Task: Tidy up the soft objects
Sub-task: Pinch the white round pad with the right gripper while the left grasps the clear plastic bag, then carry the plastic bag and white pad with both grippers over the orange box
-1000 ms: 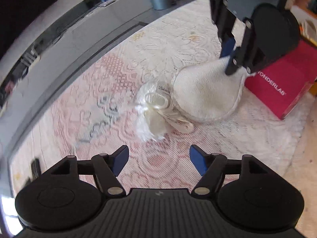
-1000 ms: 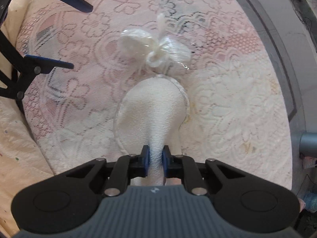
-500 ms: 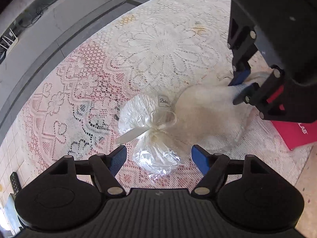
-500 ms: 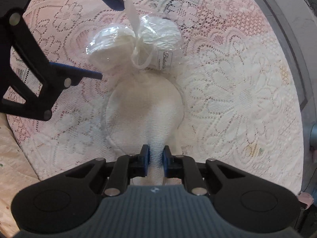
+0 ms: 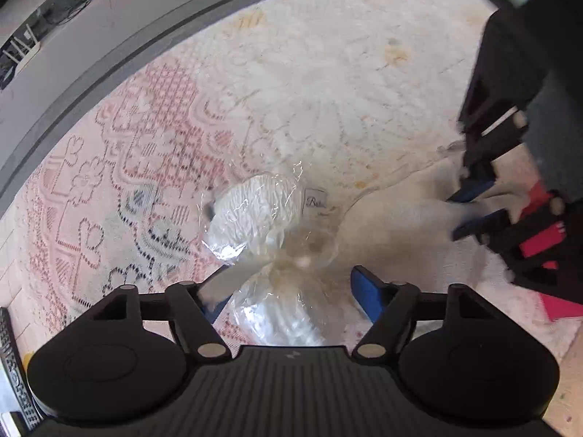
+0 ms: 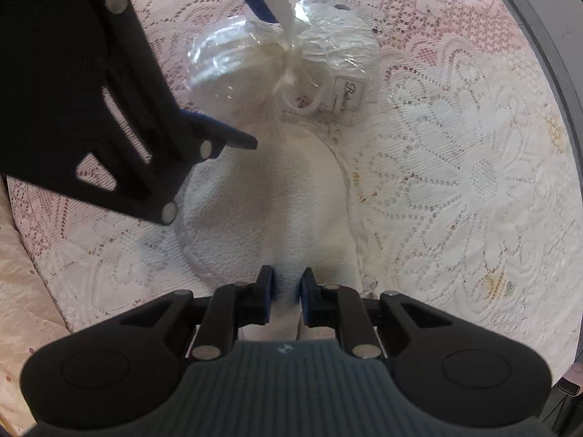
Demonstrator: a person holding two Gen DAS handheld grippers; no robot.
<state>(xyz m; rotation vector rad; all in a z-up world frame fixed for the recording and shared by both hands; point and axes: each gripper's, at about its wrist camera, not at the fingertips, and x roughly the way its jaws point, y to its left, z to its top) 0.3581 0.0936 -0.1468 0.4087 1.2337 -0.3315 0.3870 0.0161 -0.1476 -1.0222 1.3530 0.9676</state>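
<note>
A clear cellophane bundle (image 5: 255,215) of white soft stuff, tied at its waist with a white ribbon, lies on the lace cloth (image 5: 328,73). My left gripper (image 5: 289,296) points down over the bundle's near half. Its jaws are closing with the bundle between them, and the pads stand clear of the wrap. To the right a white terry cloth (image 5: 393,225) is pinched at its edge by my right gripper (image 5: 473,204). In the right wrist view the right gripper (image 6: 288,286) is shut on the terry cloth (image 6: 277,200), with the bundle (image 6: 291,54) beyond it and the left gripper (image 6: 253,69) astride it.
A pink box (image 5: 561,306) lies at the right behind the right gripper. A dark remote (image 5: 11,364) sits at the left edge. The grey table rim (image 5: 109,73) curves along the far side. A small paper tag (image 6: 348,96) hangs from the bundle.
My left gripper has come down and forward over the bundle, which now sits between its fingers. The right gripper has sunk lower, still gripping the terry cloth.
</note>
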